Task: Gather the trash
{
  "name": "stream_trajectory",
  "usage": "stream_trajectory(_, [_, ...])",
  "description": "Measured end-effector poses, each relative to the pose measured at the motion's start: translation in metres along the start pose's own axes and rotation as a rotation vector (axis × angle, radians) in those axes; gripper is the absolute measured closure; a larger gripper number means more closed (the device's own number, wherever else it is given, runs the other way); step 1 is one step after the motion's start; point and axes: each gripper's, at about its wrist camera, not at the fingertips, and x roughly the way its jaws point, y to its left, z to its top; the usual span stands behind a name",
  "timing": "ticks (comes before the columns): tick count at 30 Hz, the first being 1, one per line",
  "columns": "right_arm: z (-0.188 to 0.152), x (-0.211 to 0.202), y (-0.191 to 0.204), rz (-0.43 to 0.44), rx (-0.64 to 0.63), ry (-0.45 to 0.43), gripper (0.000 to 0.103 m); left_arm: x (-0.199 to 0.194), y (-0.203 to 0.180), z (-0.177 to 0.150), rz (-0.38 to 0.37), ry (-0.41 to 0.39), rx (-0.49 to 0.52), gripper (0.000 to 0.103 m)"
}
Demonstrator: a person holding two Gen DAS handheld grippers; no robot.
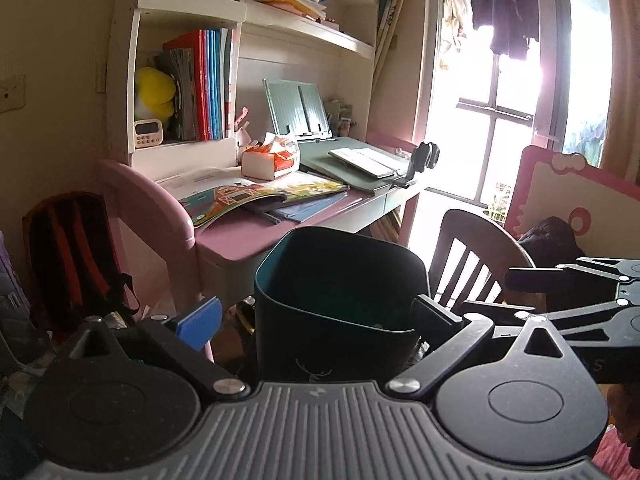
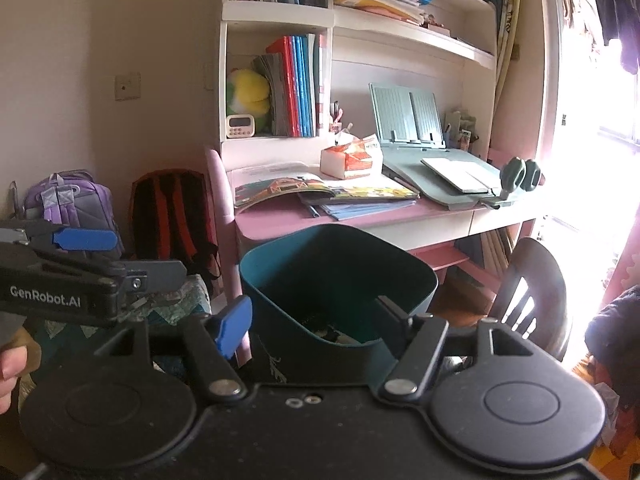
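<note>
Two grippers at a dark teal plastic trash bin before the pink surface

The left gripper (image 1: 316, 316) and right gripper (image 2: 320, 316) each stand wide apart, fingers straddling the dark teal plastic trash bin (image 2: 336, 280); whether they press its walls I cannot tell. Some scraps lie inside it.

Both wrist views facing desk (image 1: 256, 236)

Teal bin (image 2: 340, 276), pink desk (image 2: 280, 216), yellow plush (image 2: 248, 92), perhaps zigzag-patterned cloth (image 2: 180, 308).
</note>
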Motion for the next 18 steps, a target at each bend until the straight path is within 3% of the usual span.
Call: stream_trajectory(18, [0.007,-0.013,-0.001,0.02,0.012,-0.034,0.035,-0.019,-0.01,-0.002,0.019,-0.038,0.029,0.001])
